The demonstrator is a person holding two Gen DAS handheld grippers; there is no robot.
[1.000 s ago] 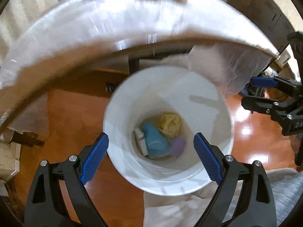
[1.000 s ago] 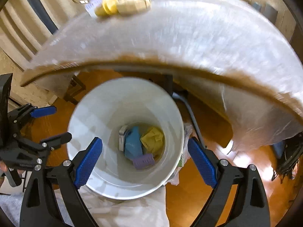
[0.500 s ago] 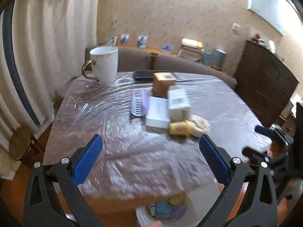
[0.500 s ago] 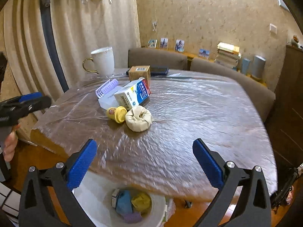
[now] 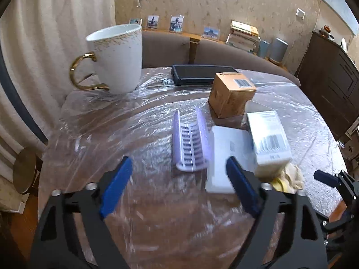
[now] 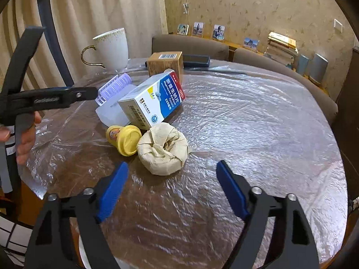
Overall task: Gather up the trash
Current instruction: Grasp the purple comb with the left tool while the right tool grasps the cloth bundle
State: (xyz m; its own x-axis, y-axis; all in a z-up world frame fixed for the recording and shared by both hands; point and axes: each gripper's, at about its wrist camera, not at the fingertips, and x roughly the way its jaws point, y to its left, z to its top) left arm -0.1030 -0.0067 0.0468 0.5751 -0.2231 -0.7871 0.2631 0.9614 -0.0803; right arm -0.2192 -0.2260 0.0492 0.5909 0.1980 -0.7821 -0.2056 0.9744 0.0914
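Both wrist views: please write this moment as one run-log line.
left claw: closing, nothing between | right claw: closing, nothing between | on table: paper wad, yellow cap, medicine box

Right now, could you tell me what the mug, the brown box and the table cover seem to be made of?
Mug: likely glazed ceramic, glossy white with gold speckles and a shiny gold handle.
Brown box: cardboard, matte, with folded edges and a printed barcode label.
Table cover: thin clear plastic film, wrinkled and glinting, wood showing through.

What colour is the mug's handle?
Gold, on a white mug with gold speckling at the rim; the left wrist view shows it best.
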